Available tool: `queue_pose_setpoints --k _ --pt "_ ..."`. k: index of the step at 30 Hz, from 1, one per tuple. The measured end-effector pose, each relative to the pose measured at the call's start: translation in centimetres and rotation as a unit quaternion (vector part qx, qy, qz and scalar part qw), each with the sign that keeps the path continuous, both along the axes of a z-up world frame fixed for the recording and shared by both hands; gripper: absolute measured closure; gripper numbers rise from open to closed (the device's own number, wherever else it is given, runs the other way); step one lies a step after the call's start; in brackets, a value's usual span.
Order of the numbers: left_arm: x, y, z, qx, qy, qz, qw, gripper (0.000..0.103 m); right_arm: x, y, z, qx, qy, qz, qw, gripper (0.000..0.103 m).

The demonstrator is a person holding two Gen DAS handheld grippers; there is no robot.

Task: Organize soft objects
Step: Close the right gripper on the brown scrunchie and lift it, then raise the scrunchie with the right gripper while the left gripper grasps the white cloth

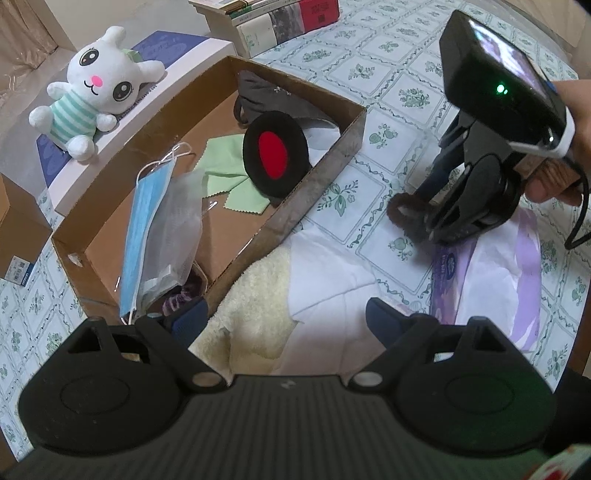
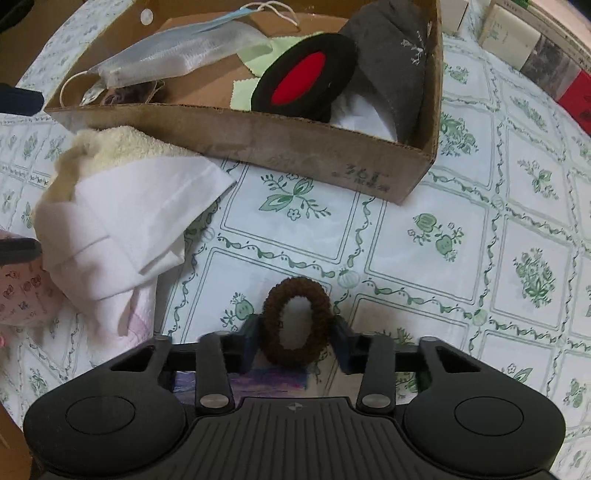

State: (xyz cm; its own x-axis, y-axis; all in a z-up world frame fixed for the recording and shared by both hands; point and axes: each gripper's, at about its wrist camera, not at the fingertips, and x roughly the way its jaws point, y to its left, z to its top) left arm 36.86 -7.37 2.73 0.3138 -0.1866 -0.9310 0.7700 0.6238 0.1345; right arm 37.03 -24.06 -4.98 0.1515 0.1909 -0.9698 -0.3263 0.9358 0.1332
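A shallow cardboard box holds a blue face mask, green cloths, a black earmuff with a red centre and a dark grey cloth. A cream towel and white cloth lie beside the box. My right gripper is shut on a brown fuzzy hair tie, low over the tablecloth. My left gripper is open above the towel and white cloth.
A white plush bunny sits on a white box behind the cardboard box. Books are stacked at the far edge. A purple tissue pack lies under the right gripper. A green-patterned tablecloth covers the table.
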Motion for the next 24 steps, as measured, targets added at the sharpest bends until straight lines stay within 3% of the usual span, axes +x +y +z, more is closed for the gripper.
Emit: queue_pose_setpoints --k 1,4,15,18,20,24 --pt "0.0 0.0 -0.1 0.000 0.001 0.001 1.0000 0.012 0.0 -0.2 0.1 0.002 -0.004 -0.001 1.000 0.085" --pt "0.2 -0.1 -0.3 0.004 0.006 0.003 1.0000 0.012 -0.3 -0.5 0.6 0.004 -0.015 -0.003 1.000 0.087" --pt "0.6 -2.5 -1.6 0.030 0.032 -0.008 0.9990 0.021 -0.8 -3.6 5.0 0.044 -0.084 -0.056 0.994 0.087" --pt "0.5 -3.4 -2.3 0.038 0.045 -0.017 0.9981 0.024 -0.9 -4.2 5.6 0.051 -0.091 -0.066 0.992 0.087" --pt "0.4 -3.9 -2.8 0.046 0.053 -0.022 0.9973 0.033 -0.9 -4.7 5.8 0.054 -0.092 -0.069 0.992 0.087" --pt "0.2 -4.4 -3.5 0.063 0.055 -0.025 0.9962 0.036 -1.0 -5.5 5.4 0.056 -0.088 -0.073 0.992 0.087"
